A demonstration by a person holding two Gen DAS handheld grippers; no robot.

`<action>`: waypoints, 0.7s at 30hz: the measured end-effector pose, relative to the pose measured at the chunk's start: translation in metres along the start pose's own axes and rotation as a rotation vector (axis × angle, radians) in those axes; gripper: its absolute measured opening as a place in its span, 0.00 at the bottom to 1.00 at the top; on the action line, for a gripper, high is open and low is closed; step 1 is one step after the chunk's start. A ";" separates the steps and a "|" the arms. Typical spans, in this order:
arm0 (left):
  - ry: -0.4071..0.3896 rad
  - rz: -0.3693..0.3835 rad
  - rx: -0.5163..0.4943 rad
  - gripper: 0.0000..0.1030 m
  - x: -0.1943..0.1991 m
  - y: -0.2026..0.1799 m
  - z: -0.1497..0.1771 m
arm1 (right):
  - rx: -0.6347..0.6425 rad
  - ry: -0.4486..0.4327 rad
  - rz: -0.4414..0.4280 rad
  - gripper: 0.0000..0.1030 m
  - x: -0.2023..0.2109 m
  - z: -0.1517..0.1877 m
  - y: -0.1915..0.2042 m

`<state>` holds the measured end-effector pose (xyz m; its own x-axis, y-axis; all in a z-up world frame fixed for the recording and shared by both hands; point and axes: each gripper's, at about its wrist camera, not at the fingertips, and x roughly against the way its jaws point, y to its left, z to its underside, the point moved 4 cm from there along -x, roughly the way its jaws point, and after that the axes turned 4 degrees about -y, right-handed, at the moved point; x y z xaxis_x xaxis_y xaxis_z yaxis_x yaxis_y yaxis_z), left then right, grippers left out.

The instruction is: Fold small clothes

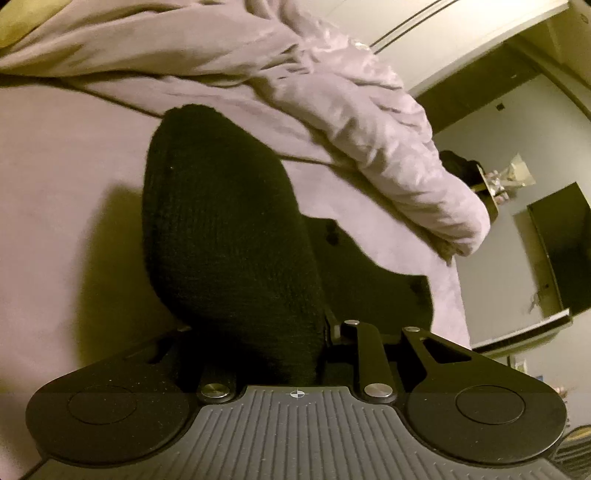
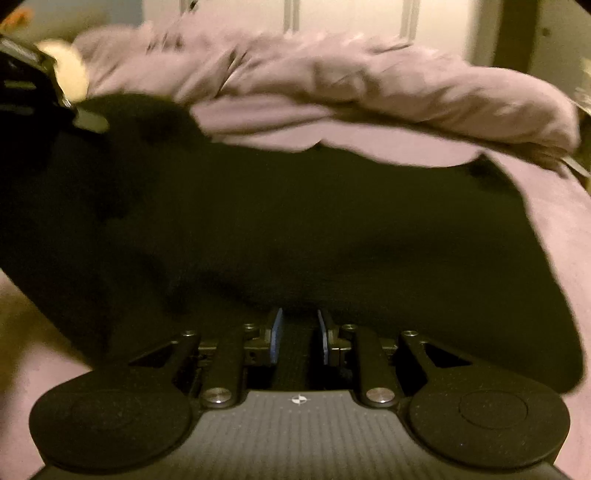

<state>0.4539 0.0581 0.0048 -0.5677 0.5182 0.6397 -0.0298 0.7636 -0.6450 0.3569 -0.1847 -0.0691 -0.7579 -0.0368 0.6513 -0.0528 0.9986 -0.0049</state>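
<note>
A black knit garment rises from my left gripper and hangs lifted over the lilac bed sheet. Its cloth hides the left finger, and the jaws are shut on it. The rest of the black garment lies spread on the bed in the right wrist view. My right gripper has its blue pads close together with a band of the black cloth pinched between them. The left gripper and a hand holding it show blurred at the top left of that view.
A crumpled lilac duvet lies piled along the far side of the bed. Beyond the bed's right edge stand a grey wall and a dark screen. Pale doors stand behind the bed.
</note>
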 end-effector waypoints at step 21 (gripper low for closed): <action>0.101 -0.064 -0.413 0.64 -0.107 -0.172 0.137 | -0.236 -0.023 0.201 0.19 0.061 0.029 -0.128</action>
<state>0.4074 -0.1815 -0.0102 -0.4917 0.4840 0.7239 0.2809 0.8750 -0.3943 0.2986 -0.3163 -0.0513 -0.7522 0.1646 0.6380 0.2507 0.9670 0.0462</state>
